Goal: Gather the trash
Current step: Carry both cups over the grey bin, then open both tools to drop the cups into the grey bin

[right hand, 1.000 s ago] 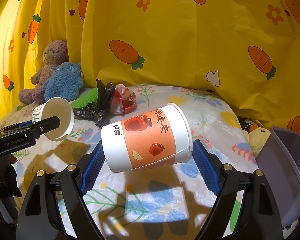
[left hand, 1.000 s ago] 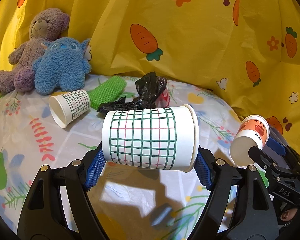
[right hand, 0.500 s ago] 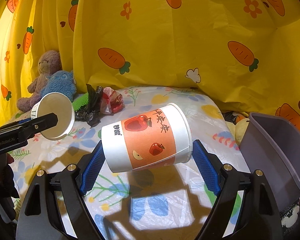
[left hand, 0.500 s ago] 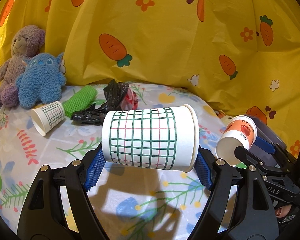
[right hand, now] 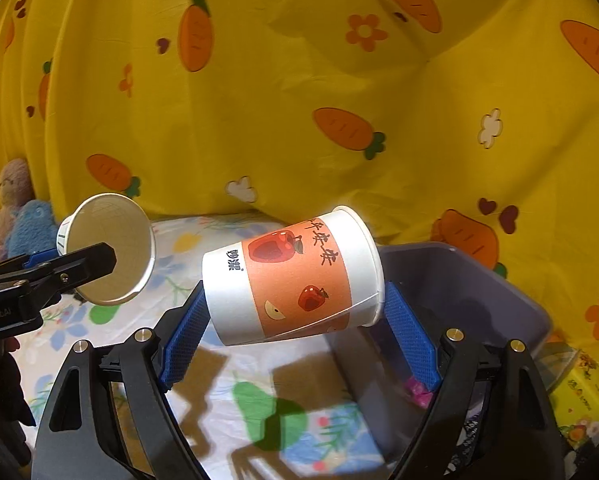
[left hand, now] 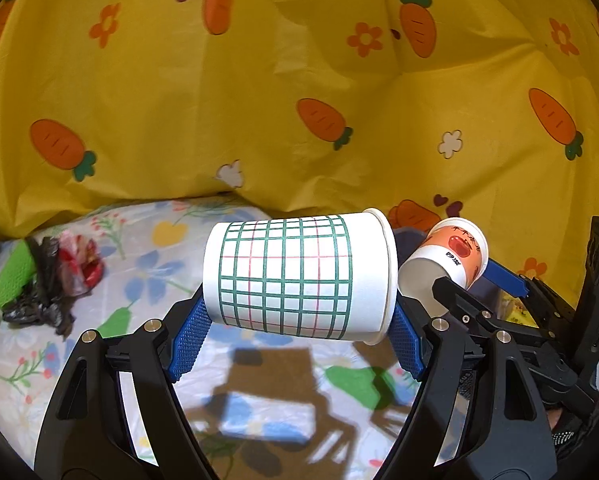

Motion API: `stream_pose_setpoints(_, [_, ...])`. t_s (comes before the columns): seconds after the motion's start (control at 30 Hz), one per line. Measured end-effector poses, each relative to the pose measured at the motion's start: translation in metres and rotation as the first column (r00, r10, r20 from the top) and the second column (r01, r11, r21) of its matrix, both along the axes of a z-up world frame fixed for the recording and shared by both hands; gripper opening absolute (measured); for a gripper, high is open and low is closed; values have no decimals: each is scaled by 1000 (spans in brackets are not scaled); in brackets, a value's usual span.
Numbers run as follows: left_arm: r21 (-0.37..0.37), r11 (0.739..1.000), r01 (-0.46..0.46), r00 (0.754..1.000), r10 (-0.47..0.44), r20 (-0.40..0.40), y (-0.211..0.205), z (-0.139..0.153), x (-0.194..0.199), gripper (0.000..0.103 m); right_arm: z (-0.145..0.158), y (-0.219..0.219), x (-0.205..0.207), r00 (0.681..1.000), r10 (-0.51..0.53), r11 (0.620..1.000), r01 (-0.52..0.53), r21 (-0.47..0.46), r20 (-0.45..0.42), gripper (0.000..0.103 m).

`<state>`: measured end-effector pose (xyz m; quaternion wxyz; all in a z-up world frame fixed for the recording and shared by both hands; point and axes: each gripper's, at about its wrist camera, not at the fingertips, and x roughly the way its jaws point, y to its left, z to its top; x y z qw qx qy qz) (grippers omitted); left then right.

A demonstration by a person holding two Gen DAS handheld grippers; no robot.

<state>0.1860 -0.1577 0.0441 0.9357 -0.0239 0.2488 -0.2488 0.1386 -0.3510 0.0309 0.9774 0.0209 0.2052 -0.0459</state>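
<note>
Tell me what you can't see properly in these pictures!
- Inside the grey bin: right wrist view, mostly hidden behind the apple cup and right gripper.
- The crumpled black bag: left wrist view, too small to tell what's in it.
- The checked cup's inside: left wrist view shows only its side.

Table with a white floral plastic cloth (left hand: 147, 264), some stuff on it

Crumpled black plastic bag (left hand: 45, 300), red-and-white wrapper (left hand: 77, 266) and green knitted cloth (left hand: 13, 276) bunched together at its far left.
</note>
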Motion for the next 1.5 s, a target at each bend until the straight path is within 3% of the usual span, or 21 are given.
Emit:
stream_pose_setpoints(0.2, [-6, 989, 146, 989, -146, -13, -77, 6, 18, 77, -3, -57, -2, 985, -173, 985, 173, -7, 0, 83])
stream_pose_setpoints(0.43, [-13, 976, 216, 973, -216, -86, -123, -8, 41, 77, -20, -87, 1, 967, -252, 968, 252, -6, -42, 83])
stream_pose_setpoints(0.8, [-3, 967, 257, 956, -254, -147, -153, -24, 58, 77, -34, -93, 12, 960, -264, 964, 264, -13, -93, 83])
stream_pose_setpoints(1.5, [-31, 954, 299, 934, -299, -195, -167, -34, 68, 77, -38, -99, 17, 957, -267, 963, 268, -9, -114, 83])
